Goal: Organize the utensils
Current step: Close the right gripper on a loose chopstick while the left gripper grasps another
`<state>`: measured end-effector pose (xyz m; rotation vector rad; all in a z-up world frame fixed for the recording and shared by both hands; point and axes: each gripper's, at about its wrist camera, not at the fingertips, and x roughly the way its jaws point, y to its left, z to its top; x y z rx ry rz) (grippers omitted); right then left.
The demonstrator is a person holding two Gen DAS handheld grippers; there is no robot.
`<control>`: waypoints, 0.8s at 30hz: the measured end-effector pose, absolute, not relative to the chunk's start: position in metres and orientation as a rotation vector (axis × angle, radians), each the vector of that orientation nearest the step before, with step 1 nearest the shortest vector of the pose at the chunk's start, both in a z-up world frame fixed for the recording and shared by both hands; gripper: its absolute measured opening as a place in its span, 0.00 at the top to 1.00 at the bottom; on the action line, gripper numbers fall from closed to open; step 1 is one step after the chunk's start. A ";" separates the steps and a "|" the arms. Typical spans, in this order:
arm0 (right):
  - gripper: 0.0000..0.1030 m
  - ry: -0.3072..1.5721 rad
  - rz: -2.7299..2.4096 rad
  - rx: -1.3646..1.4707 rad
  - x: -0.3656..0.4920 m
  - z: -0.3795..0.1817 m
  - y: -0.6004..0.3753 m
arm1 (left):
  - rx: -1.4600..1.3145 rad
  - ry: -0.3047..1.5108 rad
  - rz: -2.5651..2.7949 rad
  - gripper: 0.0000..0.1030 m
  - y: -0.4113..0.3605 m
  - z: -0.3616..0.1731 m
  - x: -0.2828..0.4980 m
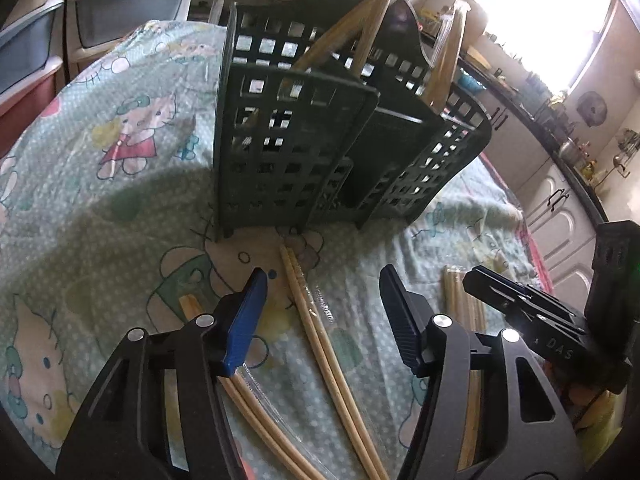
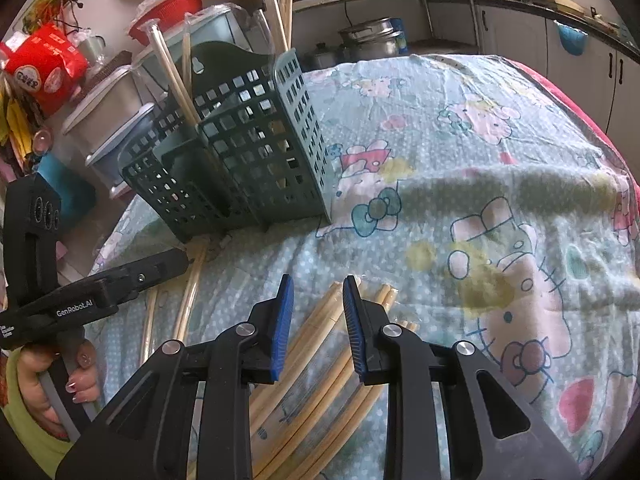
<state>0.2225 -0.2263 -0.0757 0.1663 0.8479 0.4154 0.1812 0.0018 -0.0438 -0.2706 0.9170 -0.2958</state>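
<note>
A dark green slotted utensil holder (image 1: 296, 152) (image 2: 256, 148) stands on the cartoon-print tablecloth (image 1: 100, 200), with several chopsticks (image 1: 372, 28) upright in its back compartments. My left gripper (image 1: 323, 272) hovers open just in front of the holder, over a bare pair of chopsticks (image 1: 320, 340) that lies between its blue pads without touching them. Another pair (image 1: 248, 400) lies under its left finger. My right gripper (image 2: 318, 280) is open with a narrower gap, low over a loose bundle of chopsticks (image 2: 316, 332) on the cloth. Nothing is gripped.
Plastic-wrapped chopsticks (image 2: 192, 288) lie by the holder's foot. A hand (image 2: 80, 380) holds the other tool at the left. Stacked plastic drawers (image 1: 36, 48), a red box (image 2: 44, 64), pots (image 2: 372, 40) and counter cabinets (image 1: 560, 208) surround the table.
</note>
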 end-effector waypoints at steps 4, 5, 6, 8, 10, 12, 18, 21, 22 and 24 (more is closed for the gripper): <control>0.76 0.866 0.404 0.161 0.228 -0.081 -0.225 | -0.262 0.932 -0.285 0.52 -0.001 -0.048 0.187; 0.76 0.871 0.398 0.156 0.229 -0.082 -0.224 | -0.260 0.933 -0.283 0.52 -0.001 -0.049 0.188; 0.76 0.874 0.395 0.154 0.230 -0.083 -0.223 | -0.255 0.936 -0.279 0.52 -0.002 -0.050 0.189; 0.76 0.880 0.386 0.146 0.233 -0.085 -0.222 | -0.248 0.939 -0.270 0.52 -0.004 -0.052 0.192; 0.76 0.882 0.386 0.141 0.235 -0.086 -0.220 | -0.241 0.946 -0.255 0.52 -0.005 -0.055 0.196; 0.76 0.883 0.383 0.129 0.237 -0.087 -0.217 | -0.235 0.951 -0.236 0.56 -0.007 -0.057 0.199; 0.91 0.867 0.381 0.093 0.237 -0.088 -0.212 | -0.225 0.946 -0.204 0.60 -0.013 -0.062 0.206; 0.98 0.850 0.392 0.103 0.233 -0.085 -0.213 | -0.224 0.943 -0.194 0.62 -0.016 -0.063 0.209; 0.99 0.841 0.399 0.113 0.230 -0.084 -0.215 | -0.225 0.941 -0.189 0.63 -0.017 -0.064 0.209; 0.99 0.831 0.411 0.129 0.228 -0.081 -0.217 | -0.225 0.938 -0.178 0.68 -0.019 -0.065 0.210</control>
